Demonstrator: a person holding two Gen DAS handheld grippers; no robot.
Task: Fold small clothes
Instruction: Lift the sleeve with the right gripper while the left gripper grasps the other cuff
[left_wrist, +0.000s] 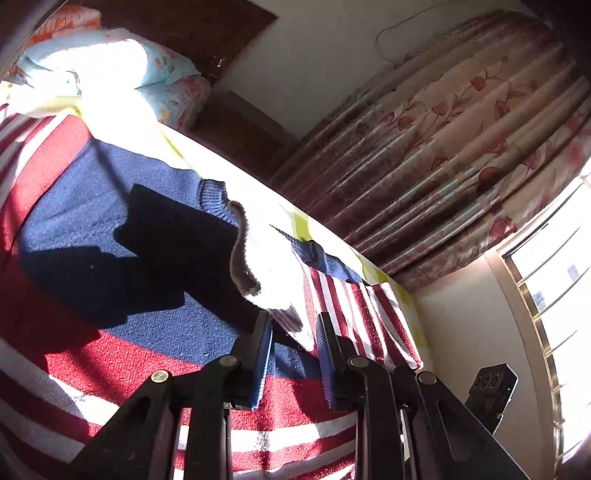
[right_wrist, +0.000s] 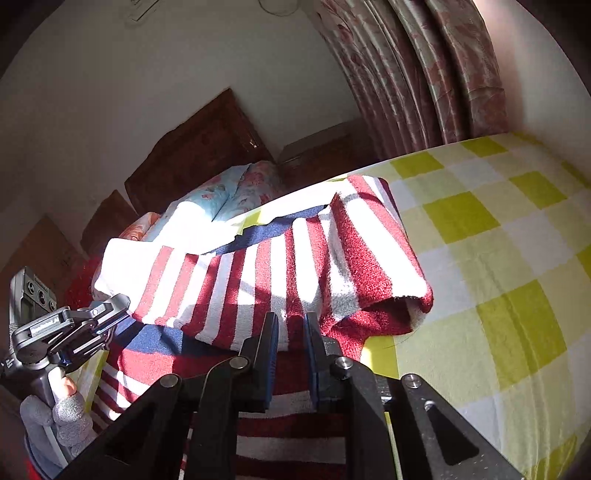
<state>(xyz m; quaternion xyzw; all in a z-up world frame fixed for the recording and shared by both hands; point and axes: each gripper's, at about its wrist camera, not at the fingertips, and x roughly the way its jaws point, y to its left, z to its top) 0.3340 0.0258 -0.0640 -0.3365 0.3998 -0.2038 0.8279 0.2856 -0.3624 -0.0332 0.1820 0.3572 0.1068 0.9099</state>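
On the checked bedspread (right_wrist: 480, 229) the striped sweater (right_wrist: 240, 273) is spread with its right sleeve (right_wrist: 369, 258) folded inward, both the left gripper (left_wrist: 293, 332) and right gripper (right_wrist: 291, 332) are held apart over it, clamping nothing, and the fold is best pressed flat before the next.

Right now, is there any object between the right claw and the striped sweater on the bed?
Nothing visible stands between them. The right claw is open directly over the red, white and navy striped knitted sweater, whose folded sleeve lies just ahead on the yellow-and-white checked bedsheet.
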